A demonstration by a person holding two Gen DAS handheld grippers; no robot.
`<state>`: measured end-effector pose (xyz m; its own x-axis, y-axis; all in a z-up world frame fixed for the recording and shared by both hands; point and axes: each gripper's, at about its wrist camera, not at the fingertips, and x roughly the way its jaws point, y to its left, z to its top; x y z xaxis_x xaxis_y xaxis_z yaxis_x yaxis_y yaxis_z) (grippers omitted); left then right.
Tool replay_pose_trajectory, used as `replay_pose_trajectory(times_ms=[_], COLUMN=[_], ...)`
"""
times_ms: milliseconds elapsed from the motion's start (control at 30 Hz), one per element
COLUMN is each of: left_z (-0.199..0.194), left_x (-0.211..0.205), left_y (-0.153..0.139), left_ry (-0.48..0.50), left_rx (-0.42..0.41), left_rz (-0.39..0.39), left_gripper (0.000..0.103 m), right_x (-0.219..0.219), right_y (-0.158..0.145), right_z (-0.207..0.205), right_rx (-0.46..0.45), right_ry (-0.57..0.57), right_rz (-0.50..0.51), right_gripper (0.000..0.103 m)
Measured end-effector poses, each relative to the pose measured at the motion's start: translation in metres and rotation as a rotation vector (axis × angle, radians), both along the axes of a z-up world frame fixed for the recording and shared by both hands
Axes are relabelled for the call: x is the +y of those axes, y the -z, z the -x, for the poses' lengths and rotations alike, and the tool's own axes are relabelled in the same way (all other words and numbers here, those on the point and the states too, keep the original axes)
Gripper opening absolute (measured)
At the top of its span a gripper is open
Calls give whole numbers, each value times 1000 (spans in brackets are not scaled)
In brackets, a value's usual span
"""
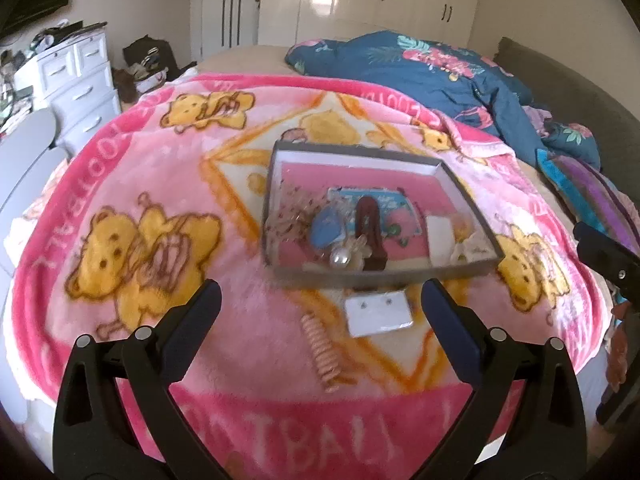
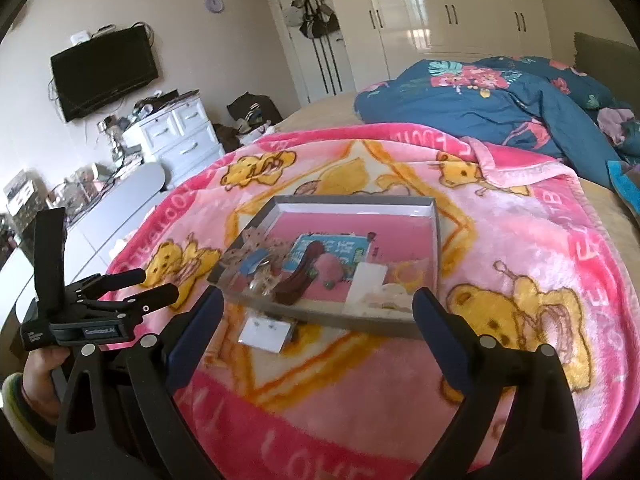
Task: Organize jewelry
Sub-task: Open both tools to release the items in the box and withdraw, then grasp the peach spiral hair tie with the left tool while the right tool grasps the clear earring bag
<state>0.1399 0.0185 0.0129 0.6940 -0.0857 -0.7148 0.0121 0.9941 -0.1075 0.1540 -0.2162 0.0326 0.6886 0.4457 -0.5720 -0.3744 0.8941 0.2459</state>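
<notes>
Jewelry tray (image 1: 276, 200) sits on the pink blanket (image 1: 120, 184) ahead of your left claw (image 1: 320, 300), jaws wide and empty over an earring card (image 1: 378, 314); right view: your right claw (image 2: 316, 308) likewise spread, nothing gripped.

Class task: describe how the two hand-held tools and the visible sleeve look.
Both tools, left tool and right tool, have black linkage arms with silver rivets and dark blue finger pads. The left tool's body carries small white lettering. The cuff is striped green and yellow.
</notes>
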Motion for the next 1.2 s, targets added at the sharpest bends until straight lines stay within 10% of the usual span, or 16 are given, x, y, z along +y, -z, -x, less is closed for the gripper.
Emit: replay_pose_trajectory(times_ms=[800, 1067, 1200], left_z=[5, -8, -5], left_x=[0, -10, -1], left_y=[84, 101, 101], left_ry=[49, 87, 86], left_rx=[233, 300, 295], left_rz=[52, 54, 114], left_gripper=[80, 28, 26], right_x=[53, 64, 78], right_y=[72, 103, 117], right_z=[-15, -45, -61], right_rx=[224, 324, 365], right_ry=[-111, -120, -137], right_rz=[5, -25, -36], right_gripper=[95, 89, 76])
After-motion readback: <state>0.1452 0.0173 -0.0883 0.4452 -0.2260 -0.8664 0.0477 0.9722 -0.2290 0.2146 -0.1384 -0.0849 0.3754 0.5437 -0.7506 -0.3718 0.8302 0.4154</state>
